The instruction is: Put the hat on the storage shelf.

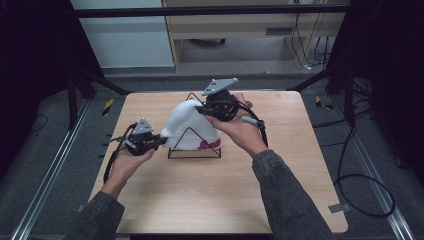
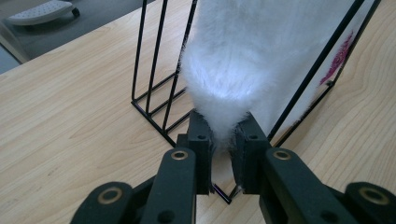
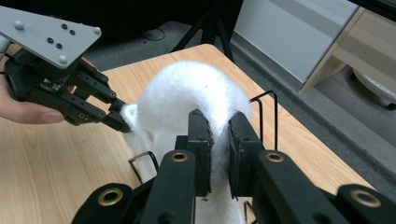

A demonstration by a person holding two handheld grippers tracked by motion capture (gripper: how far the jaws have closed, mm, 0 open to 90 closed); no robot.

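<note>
A white fluffy cloth [image 1: 186,122] with a pink mark lies draped over a black wire triangular rack [image 1: 194,148] at the middle of the wooden table. My left gripper [image 1: 161,140] is at the rack's left end, shut on a corner of the fluffy cloth [image 2: 224,79] that bulges out between its pads. My right gripper [image 1: 201,109] comes in from the far right and is shut on the upper edge of the fluffy cloth [image 3: 187,93]. The left gripper [image 3: 122,122] also shows in the right gripper view, its tips on the cloth.
The wooden table [image 1: 220,190] has bare room in front of the rack and to both sides. Black frame legs and cables lie on the grey floor around it. A pale cabinet [image 1: 240,30] stands behind the table.
</note>
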